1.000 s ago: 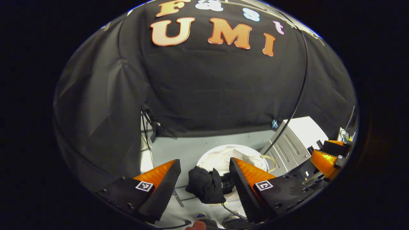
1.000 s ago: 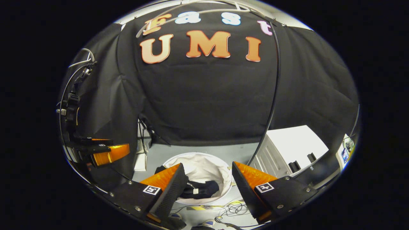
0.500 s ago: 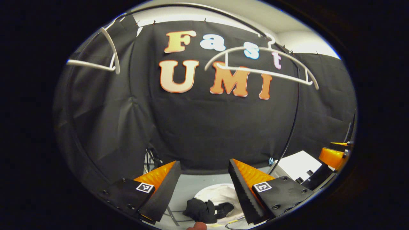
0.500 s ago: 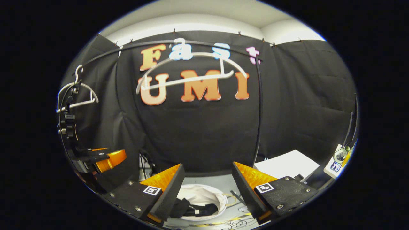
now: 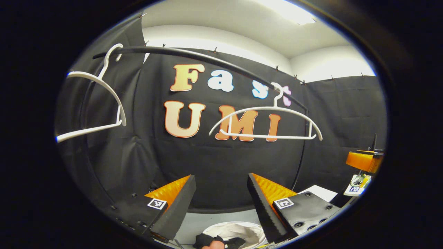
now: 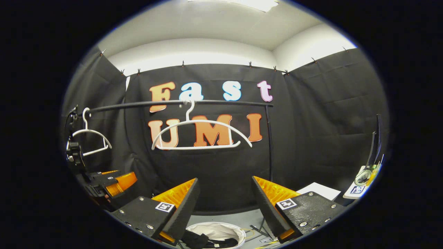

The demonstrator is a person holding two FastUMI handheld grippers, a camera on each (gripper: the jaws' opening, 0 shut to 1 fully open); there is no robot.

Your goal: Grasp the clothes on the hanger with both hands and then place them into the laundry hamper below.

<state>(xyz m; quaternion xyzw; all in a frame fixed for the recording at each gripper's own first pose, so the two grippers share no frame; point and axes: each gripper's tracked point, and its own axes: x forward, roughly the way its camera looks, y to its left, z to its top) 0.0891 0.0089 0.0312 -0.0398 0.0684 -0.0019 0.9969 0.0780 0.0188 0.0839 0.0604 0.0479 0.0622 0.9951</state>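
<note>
1. Both cameras are now tilting up from the floor to the rail: a second ago they were looking down on the round white fabric laundry hamper [image 6: 221, 230]; now it is sitting at the bottom edge of both views.
2. The left gripper [image 5: 219, 204] is holding its orange, foam-lined fingers wide apart with nothing between them. The right gripper [image 6: 225, 204] is doing the same.
3. The dark crumpled clothes [image 5: 207, 239] are lying at the hamper, draped over its near rim in the left gripper view and partly inside it in the right gripper view.
4. The white plastic hanger [image 6: 202, 135] is hanging bare on the black horizontal rail [image 6: 221, 102], and a second white hanger [image 5: 95, 103] is hanging empty further left.
5. Judging from this, the drop is looking finished and both hands are lifting clear; no garment is waiting on either hanger.
</note>
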